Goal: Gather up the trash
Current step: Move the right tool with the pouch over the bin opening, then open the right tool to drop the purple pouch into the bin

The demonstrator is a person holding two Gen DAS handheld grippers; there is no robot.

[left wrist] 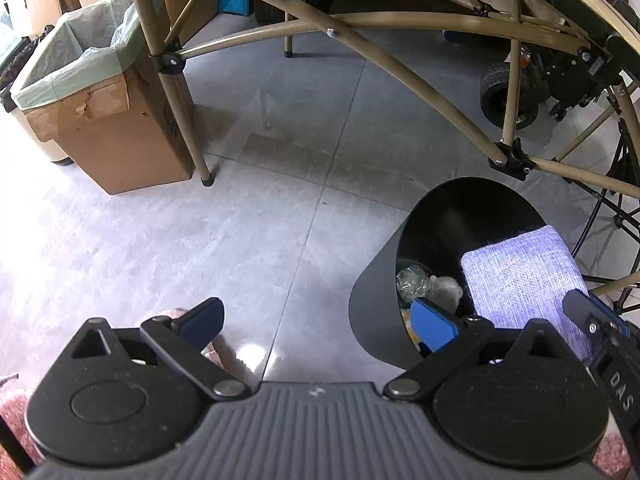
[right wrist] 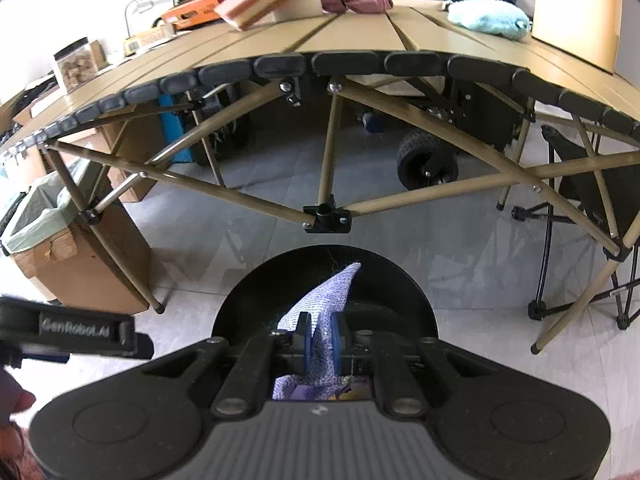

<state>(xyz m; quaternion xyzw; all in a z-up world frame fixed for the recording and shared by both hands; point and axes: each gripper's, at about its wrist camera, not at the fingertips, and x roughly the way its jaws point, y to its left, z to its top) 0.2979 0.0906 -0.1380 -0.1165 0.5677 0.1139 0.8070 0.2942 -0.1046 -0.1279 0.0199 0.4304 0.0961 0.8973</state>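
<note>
A black round bin (left wrist: 376, 300) stands on the grey floor, with crumpled plastic and paper inside it. My right gripper (right wrist: 321, 340) is shut on a purple knitted cloth (right wrist: 324, 312) and holds it over the bin's mouth (right wrist: 256, 292). In the left wrist view the same cloth (left wrist: 520, 276) hangs above the bin at the right, with the right gripper's finger (left wrist: 592, 320) on it. My left gripper (left wrist: 320, 324) is open and empty above the floor, its right fingertip (left wrist: 434, 324) in front of the bin's rim.
A tan folding table (right wrist: 360, 36) with crossed metal legs (left wrist: 400, 64) stands behind the bin and carries boxes, cloths and a jar. A cardboard box with a green liner (left wrist: 80, 92) sits at the left. A wheeled cart (left wrist: 508, 92) and a folding chair (right wrist: 592, 200) are at the right.
</note>
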